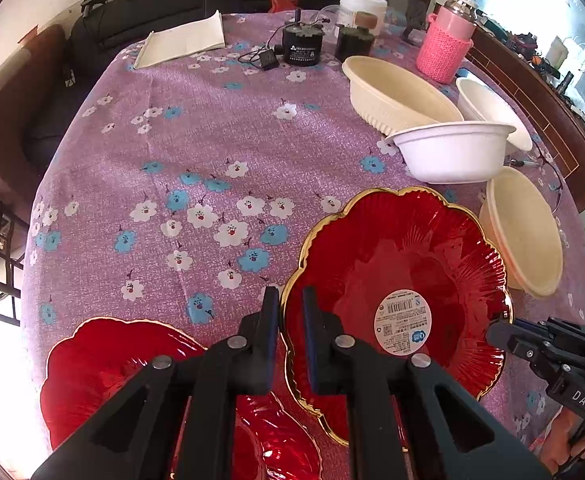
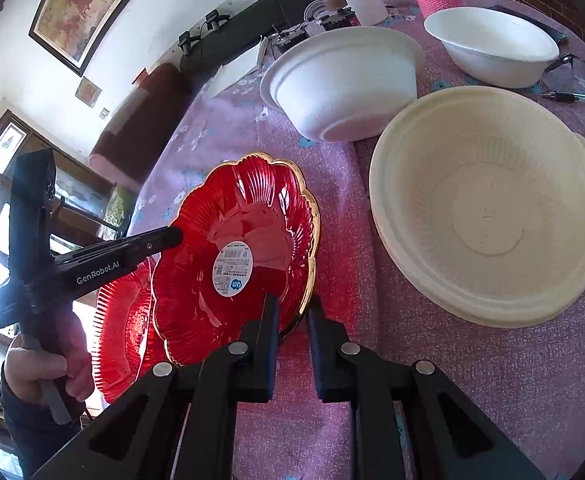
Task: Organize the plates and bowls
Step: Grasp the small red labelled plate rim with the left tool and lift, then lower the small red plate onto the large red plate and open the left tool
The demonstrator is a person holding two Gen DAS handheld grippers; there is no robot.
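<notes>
Both claws grip one red gold-rimmed plate by opposite edges: the left claw is narrowed onto its near-left rim, the right claw pinches the far rim, and the plate is tilted, its barcode sticker showing. A second red plate lies just left of it on the floral tabletop. Beyond the held plate stand a white bowl and cream bowls
</notes>
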